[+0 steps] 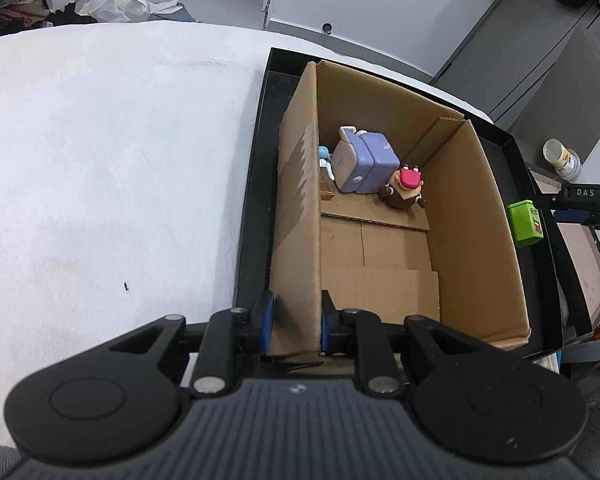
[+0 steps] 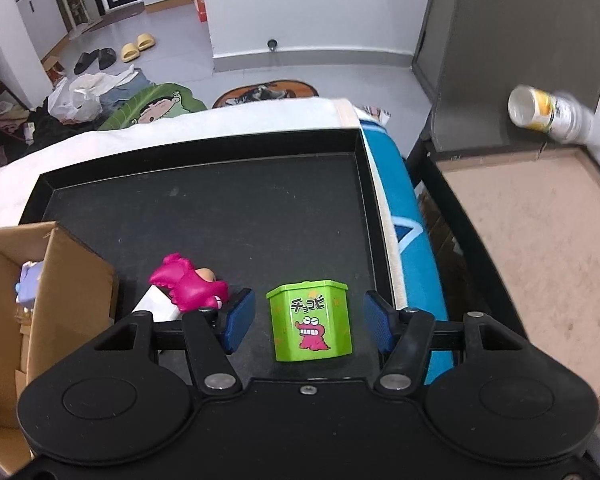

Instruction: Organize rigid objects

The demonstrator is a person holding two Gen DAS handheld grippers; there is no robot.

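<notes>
— What colour was the little tin [image 2: 311,321]?

— Bright green, with a pink grinning crocodile and black lettering on its front.

— And the toy [image 2: 188,283] next to it?

— Hot pink. The tray [image 2: 236,216] under both was black.

— The box [image 1: 464,216]?

— Plain brown cardboard. Inside it sat a lilac block [image 1: 366,162] with a paler front, and a brown figure [image 1: 404,190] with a pink cap.

— The cloth [image 1: 100,160] beside the tray?

— White. A blue mat [image 2: 416,248] with white edging showed on the other side.

— The grippers?

— Black, with blue pads [image 2: 240,314].
</notes>
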